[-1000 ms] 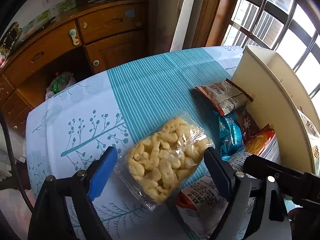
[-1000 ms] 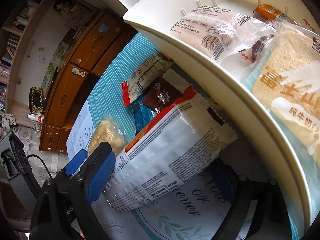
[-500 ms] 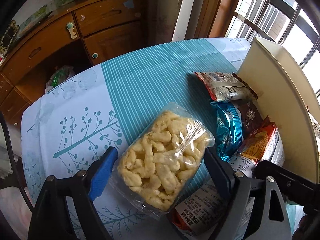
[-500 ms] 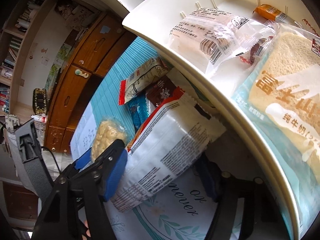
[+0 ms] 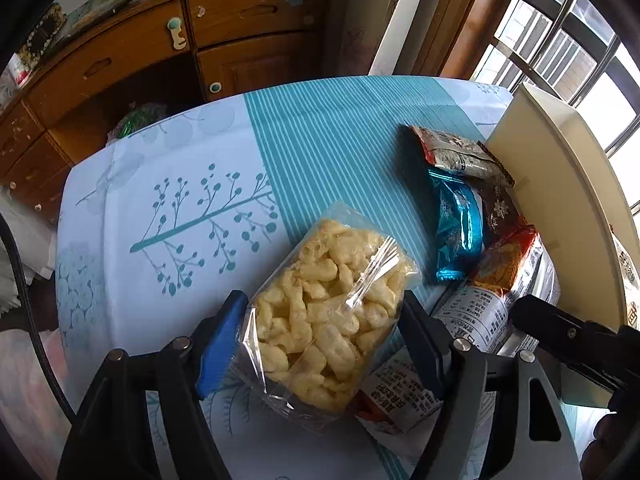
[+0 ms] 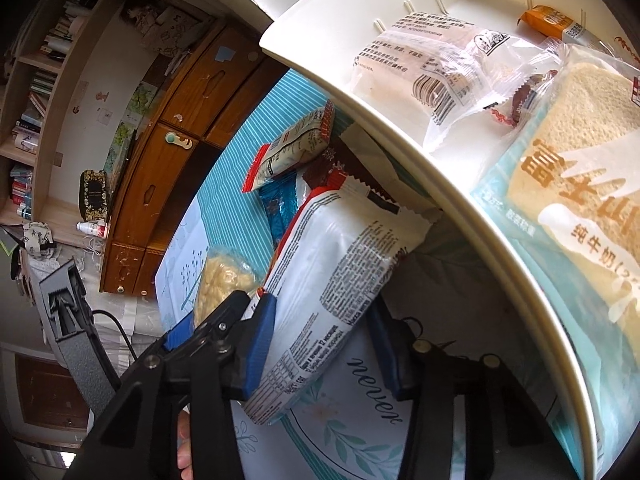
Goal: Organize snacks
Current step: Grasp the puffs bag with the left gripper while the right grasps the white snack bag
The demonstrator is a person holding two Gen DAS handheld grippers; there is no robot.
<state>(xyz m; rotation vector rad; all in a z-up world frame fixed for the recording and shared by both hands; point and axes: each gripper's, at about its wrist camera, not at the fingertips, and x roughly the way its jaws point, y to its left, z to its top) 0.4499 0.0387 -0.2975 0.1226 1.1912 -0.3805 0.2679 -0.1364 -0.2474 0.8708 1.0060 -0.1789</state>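
2 packets gripped, both beside the white bin.
Left gripper clamps puffed-snack bag over the tablecloth; right gripper pinches white packet below the rim, probably for loading.

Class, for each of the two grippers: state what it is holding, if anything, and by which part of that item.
Left gripper: the clear puffed-snack bag, pinched across its sides near the lower half. Right gripper: the white printed packet, clamped across its width around mid-length.

You had a teal striped tablecloth on the table, wooden drawers behind it, barred window right, bookshelf beyond
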